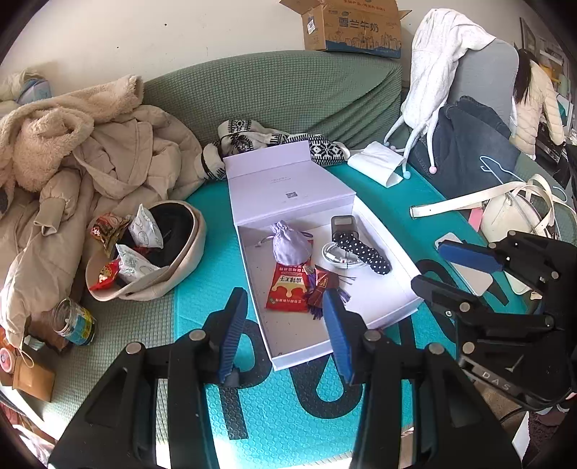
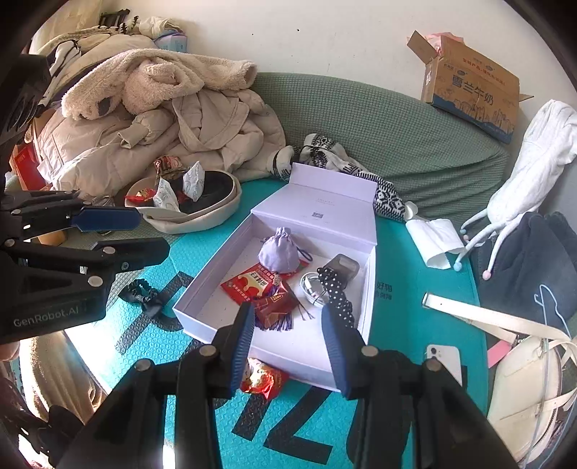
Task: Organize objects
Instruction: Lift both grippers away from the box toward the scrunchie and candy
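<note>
Plain white wall [image 1: 162, 32] ahead; green textured fabric sofa [image 1: 288, 86] below it; teal embossed mat [image 1: 288, 415] underneath; daylight.

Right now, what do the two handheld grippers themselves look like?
Both are black plastic frames with round silver pivot pins and two ribbed blue finger pads. The left gripper has white "GenRobot.AI" lettering on its body; the right gripper reads "DAS". No cables or sleeves show.

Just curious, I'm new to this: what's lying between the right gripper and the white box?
A red snack packet lies on the teal mat, just outside the near wall of the white box, ahead of the right gripper. It shows in the right wrist view.
</note>
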{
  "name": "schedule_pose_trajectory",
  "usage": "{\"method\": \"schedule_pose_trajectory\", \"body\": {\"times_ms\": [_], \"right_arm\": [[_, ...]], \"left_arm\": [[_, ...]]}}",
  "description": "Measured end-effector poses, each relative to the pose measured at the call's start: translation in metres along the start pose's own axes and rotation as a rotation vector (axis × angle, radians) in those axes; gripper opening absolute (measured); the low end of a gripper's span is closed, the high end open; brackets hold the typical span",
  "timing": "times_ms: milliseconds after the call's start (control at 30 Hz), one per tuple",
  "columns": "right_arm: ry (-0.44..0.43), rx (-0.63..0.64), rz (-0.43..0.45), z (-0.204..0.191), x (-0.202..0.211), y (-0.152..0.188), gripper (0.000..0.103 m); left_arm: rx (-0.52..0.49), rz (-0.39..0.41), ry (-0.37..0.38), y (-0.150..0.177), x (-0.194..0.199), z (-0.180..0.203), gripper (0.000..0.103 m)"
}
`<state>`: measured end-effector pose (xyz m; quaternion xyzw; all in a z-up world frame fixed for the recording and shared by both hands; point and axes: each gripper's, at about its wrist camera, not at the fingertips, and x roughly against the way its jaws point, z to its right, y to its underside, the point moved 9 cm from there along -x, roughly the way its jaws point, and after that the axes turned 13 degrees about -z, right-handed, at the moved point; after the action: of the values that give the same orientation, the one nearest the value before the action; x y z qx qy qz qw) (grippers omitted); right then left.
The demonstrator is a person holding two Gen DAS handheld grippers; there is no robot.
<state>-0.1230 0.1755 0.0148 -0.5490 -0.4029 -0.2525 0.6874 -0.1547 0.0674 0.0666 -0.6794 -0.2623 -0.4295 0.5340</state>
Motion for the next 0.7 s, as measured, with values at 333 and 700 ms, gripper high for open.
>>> {"method": "schedule_pose_trajectory", "body": {"times_ms": [333, 700], "right_arm": [[-0.034, -0.017, -0.044, -0.015, -0.019, 0.036, 0.038], [-0.09, -0.045, -0.075, -0.03, -0.041, 0.07, 0.039]], "left_arm": [[0.054, -0.064, 0.052, 0.049, -0.024, -0.003, 0.042], [0.077, -0.117, 0.087, 0.094, -0.054, -0.001, 0.042]]}}
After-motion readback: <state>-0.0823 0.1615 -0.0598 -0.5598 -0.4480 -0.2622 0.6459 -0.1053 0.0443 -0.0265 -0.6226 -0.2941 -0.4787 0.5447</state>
